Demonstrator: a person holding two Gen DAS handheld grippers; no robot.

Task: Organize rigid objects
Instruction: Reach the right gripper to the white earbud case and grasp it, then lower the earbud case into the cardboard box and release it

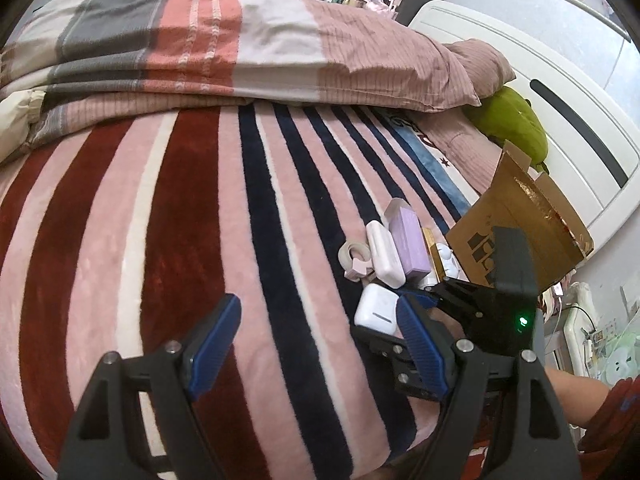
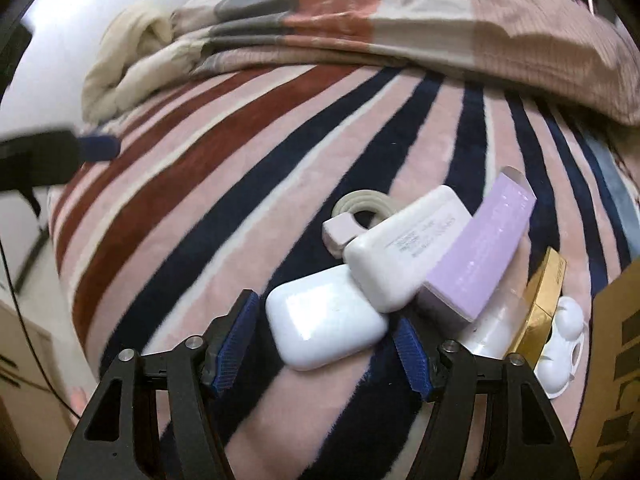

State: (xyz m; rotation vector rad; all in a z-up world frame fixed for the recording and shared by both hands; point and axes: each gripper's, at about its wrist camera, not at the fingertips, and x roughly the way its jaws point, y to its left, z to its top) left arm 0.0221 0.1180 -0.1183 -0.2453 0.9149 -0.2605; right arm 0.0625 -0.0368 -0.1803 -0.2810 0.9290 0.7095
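The white earbud case [image 2: 326,318] is lying on the striped blanket [image 2: 240,184] of the bed, at the near end of a small cluster of things, and it is sitting between the jaws of my right gripper [image 2: 326,346]. Going from the left: my left gripper [image 1: 316,332] is hovering over bare blanket with its jaws standing wide apart, holding nothing and touching nothing. In the right wrist view only one blue-padded fingertip of it is showing at the far left edge. Next, my right gripper is straddling the case with its jaws partly open; the blue pads [image 2: 236,332] are flanking the case on either side, and a sliver of gap is showing at each, so I am not gripping it. Behind the case a grey tape roll [image 2: 366,204] is resting, then a white flat bottle [image 2: 404,246] leaning onto the case's far edge, then a lilac box [image 2: 484,248] touching that bottle. Further right a gold box [image 2: 546,300] and a white earbud-shaped piece [image 2: 564,340] are lying just beside the open cardboard box [image 1: 516,220].
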